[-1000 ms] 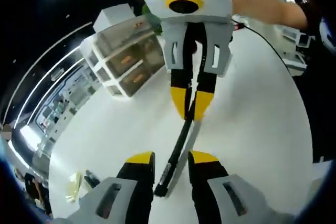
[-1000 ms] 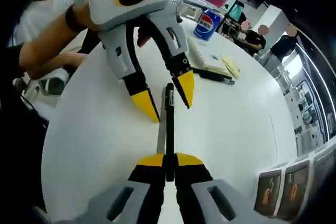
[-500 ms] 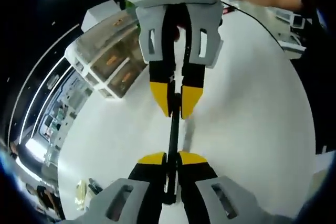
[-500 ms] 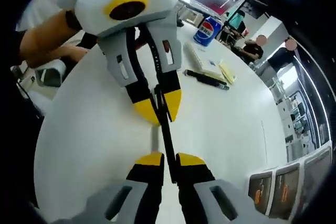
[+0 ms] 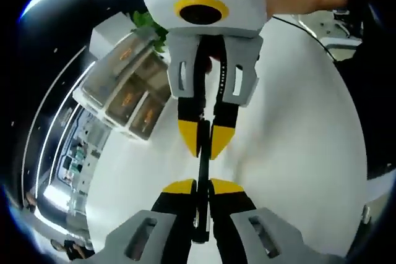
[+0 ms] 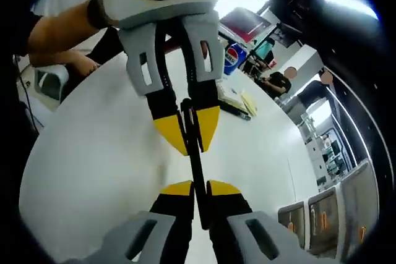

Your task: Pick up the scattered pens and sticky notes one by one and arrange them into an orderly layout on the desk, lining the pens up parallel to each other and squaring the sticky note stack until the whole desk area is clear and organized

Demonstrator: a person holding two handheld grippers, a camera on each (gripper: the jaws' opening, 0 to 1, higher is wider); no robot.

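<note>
A black pen (image 5: 202, 171) hangs above the white desk (image 5: 297, 122), held at both ends. In the left gripper view my left gripper (image 5: 202, 185) is shut on its near end and the right gripper (image 5: 203, 141) comes from the top, shut on the far end. In the right gripper view my right gripper (image 6: 193, 187) grips the same black pen (image 6: 194, 153), and the left gripper (image 6: 187, 129) faces it, closed on the other end. Another black pen (image 6: 235, 110) and a yellow sticky note stack (image 6: 250, 103) lie far back on the desk.
A set of clear drawer boxes (image 5: 127, 94) with a green plant (image 5: 148, 26) behind stands at the left. A blue soda can (image 6: 233, 57) and a notepad (image 6: 229, 94) sit at the desk's far side. People (image 6: 278, 81) sit beyond. An arm (image 6: 55, 29) reaches in from the left.
The left gripper closed on the pen's free end, so both grippers now hold it. The pen has risen off the desk, and both views tilted upward.
</note>
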